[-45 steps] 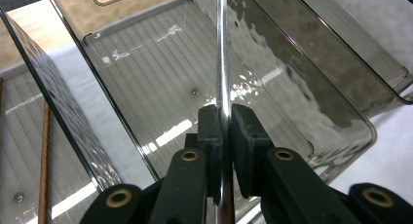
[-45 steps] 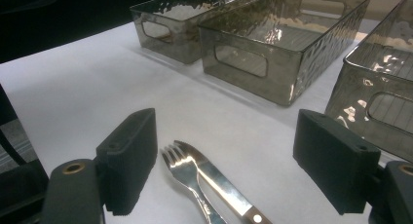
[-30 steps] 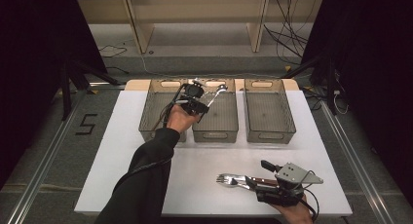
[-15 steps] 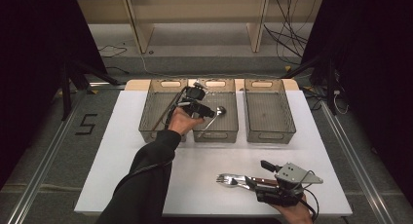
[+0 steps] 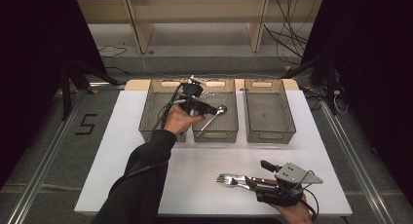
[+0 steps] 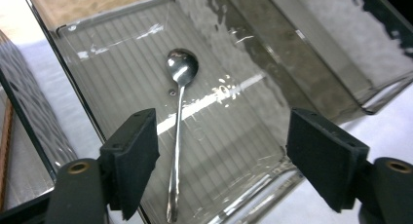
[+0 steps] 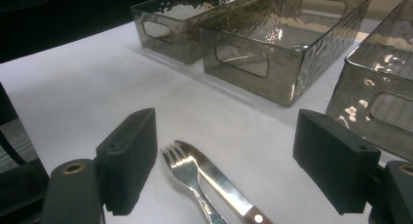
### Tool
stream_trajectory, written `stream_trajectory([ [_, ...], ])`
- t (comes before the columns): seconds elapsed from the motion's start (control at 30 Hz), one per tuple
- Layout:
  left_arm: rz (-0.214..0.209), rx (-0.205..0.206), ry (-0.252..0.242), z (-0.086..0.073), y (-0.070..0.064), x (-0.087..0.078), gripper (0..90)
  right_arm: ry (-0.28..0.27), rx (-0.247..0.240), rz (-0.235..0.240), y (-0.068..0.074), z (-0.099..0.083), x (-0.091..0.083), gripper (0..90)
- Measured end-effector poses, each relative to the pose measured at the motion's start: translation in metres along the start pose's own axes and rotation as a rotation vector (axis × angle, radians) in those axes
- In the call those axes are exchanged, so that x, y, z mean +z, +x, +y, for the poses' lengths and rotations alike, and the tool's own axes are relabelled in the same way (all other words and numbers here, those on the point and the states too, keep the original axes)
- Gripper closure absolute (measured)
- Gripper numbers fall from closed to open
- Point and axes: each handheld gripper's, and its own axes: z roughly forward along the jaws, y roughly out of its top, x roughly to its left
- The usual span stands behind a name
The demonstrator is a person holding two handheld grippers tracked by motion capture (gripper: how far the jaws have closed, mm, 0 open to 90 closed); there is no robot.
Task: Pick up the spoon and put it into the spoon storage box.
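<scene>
1. Spread wide, the black fingers (image 6: 131, 160) of the left gripper (image 6: 221, 158) hold nothing; the spoon (image 6: 178, 121) lies free between and beyond them.
2. That spoon rests flat on the ribbed floor of the middle bin (image 5: 229, 131), bowl toward the far end, handle running back toward the near wall (its tip is close to the near edge in the left gripper view).
3. From the high view, the left gripper (image 5: 214, 108) hovers over the middle bin, held in a hand (image 5: 178, 119) whose dark sleeve reaches up from the bottom edge.
4. The left bin (image 5: 148, 114) and the right bin (image 5: 270, 131) stand on either side of the middle one, all three side by side on the white table (image 5: 117, 156).
5. The right gripper (image 7: 224, 173) has its fingers (image 7: 129, 156) apart too, gripping nothing.
6. Between its jaws lie a fork (image 7: 187, 173) and a knife (image 7: 226, 187) on the table, the knife just beside the fork and touching it.
7. In the high view this pair sits at the table's near right, the fork (image 5: 229, 178) pointing left, with the right gripper (image 5: 253, 182) over the handles.
</scene>
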Motion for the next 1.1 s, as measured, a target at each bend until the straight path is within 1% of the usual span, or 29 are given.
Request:
stream_trajectory([
  [0.1,-0.014,-0.002,-0.020,-0.002,-0.002,-0.008,25.1,0.002,0.001,-0.001,0.000,0.000,0.000,24.8],
  [0.2,-0.019,0.014,-0.032,-0.006,-0.004,-0.017,24.0,0.002,0.001,-0.001,0.000,0.000,0.000,24.8],
  [0.37,-0.040,0.015,-0.048,-0.017,-0.004,-0.029,22.9,0.003,0.000,-0.002,0.000,0.000,0.001,24.8],
  [0.43,-0.038,0.026,-0.054,-0.022,-0.005,-0.033,22.1,0.004,0.000,-0.001,0.000,0.000,0.001,24.8],
  [0.53,-0.044,0.029,-0.074,-0.030,-0.004,-0.041,21.2,0.001,-0.001,-0.002,0.000,0.000,0.000,24.8],
  [0.63,-0.058,0.031,-0.108,-0.040,-0.003,-0.050,21.0,0.002,0.003,-0.004,-0.001,0.000,0.000,24.7],
  [0.73,-0.066,0.032,-0.126,-0.050,-0.002,-0.057,20.7,0.002,0.001,-0.003,0.000,0.000,0.000,24.7],
  [0.77,-0.069,0.039,-0.127,-0.053,-0.002,-0.059,20.7,0.002,0.001,-0.002,0.000,0.000,0.000,24.7],
  [0.93,-0.074,0.035,-0.157,-0.069,-0.002,-0.068,20.6,0.004,0.004,-0.004,-0.001,0.000,0.000,24.7],
  [1.1,-0.079,0.050,-0.168,-0.084,0.000,-0.074,20.4,0.006,0.002,-0.004,-0.002,0.000,0.000,24.7],
])
